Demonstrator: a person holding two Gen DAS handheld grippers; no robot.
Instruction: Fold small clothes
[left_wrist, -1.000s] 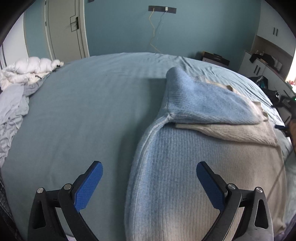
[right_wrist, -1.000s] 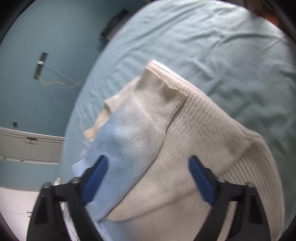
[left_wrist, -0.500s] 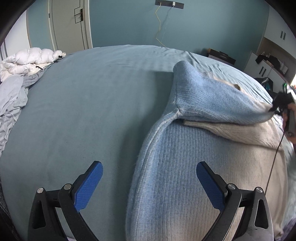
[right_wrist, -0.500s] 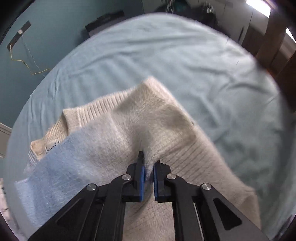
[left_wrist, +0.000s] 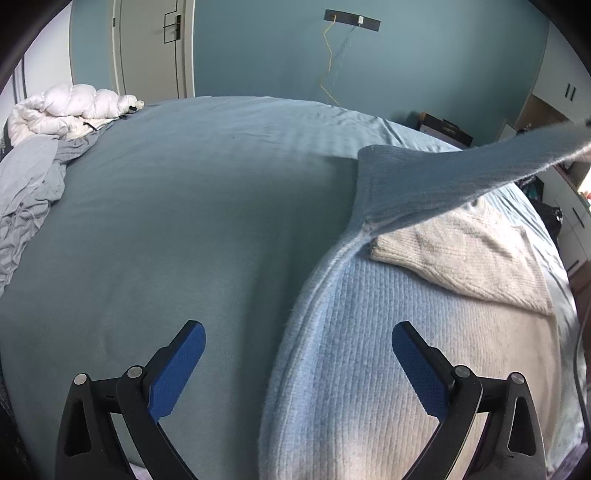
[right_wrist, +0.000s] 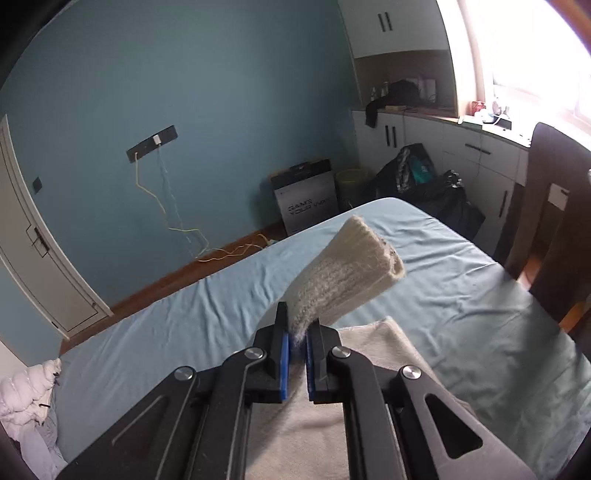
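Right gripper (right_wrist: 297, 338) clamped on sleeve (right_wrist: 343, 273), lifted clear of sweater (left_wrist: 388, 369), probably to refold. Left gripper (left_wrist: 297, 363) hovering, jaws wide, empty.

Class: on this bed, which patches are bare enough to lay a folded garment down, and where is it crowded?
Free: the bedsheet between the sweater and the piled bedding; also the far strip toward the blue wall. Crowded: the sweater's side, and the corner with the white puffer jacket.
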